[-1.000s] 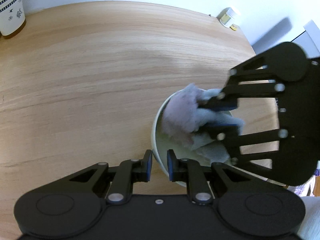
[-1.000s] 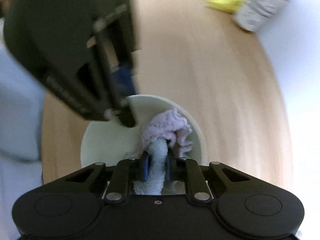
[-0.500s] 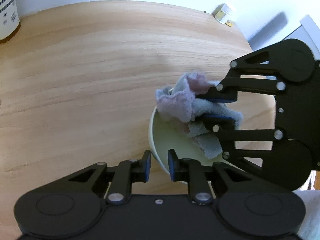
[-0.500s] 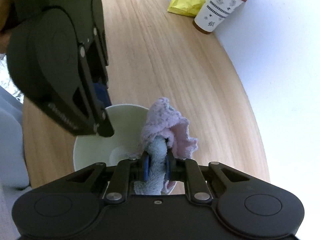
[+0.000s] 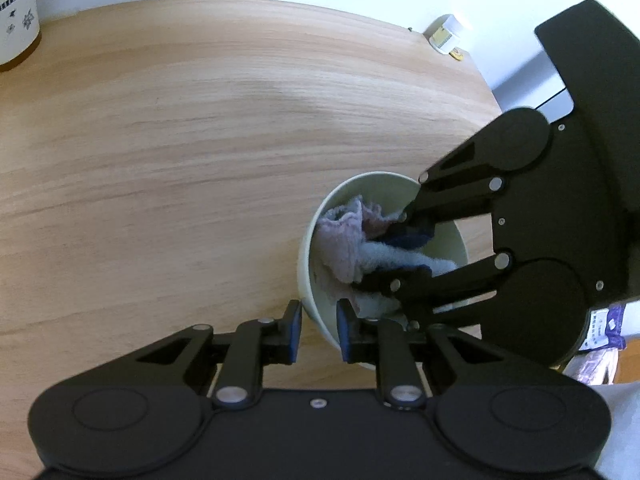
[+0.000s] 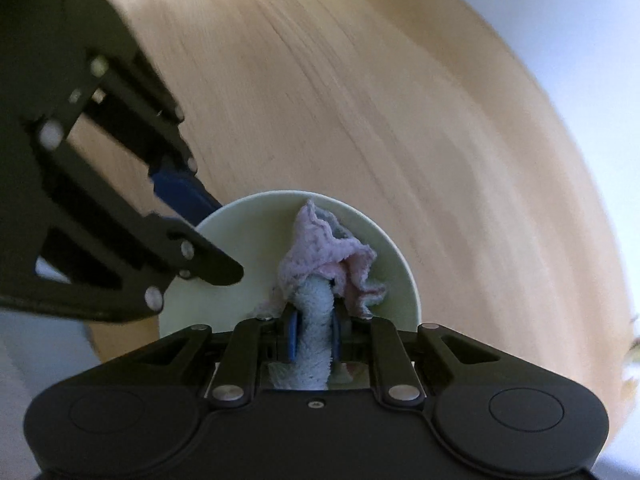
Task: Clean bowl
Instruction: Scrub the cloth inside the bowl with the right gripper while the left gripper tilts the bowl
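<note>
A pale green bowl (image 5: pixel 448 236) stands on the wooden table near its right edge; it also shows in the right wrist view (image 6: pixel 248 232). My left gripper (image 5: pixel 318 332) is shut on the bowl's near rim, one finger outside and one inside. My right gripper (image 6: pixel 314 336) is shut on a pink and light blue cloth (image 6: pixel 320 304) and presses it inside the bowl. In the left wrist view the cloth (image 5: pixel 348 244) lies against the bowl's left inner wall, with the right gripper (image 5: pixel 400 252) reaching in from the right.
The wooden table (image 5: pixel 200 140) stretches far and left. A patterned cup (image 5: pixel 16 20) stands at the far left corner. A small white jar (image 5: pixel 446 34) sits at the far right edge. The table's right edge lies just beyond the bowl.
The right gripper has pushed the cloth from above the rim back down into the bowl. The left gripper has kept its hold on the rim.
</note>
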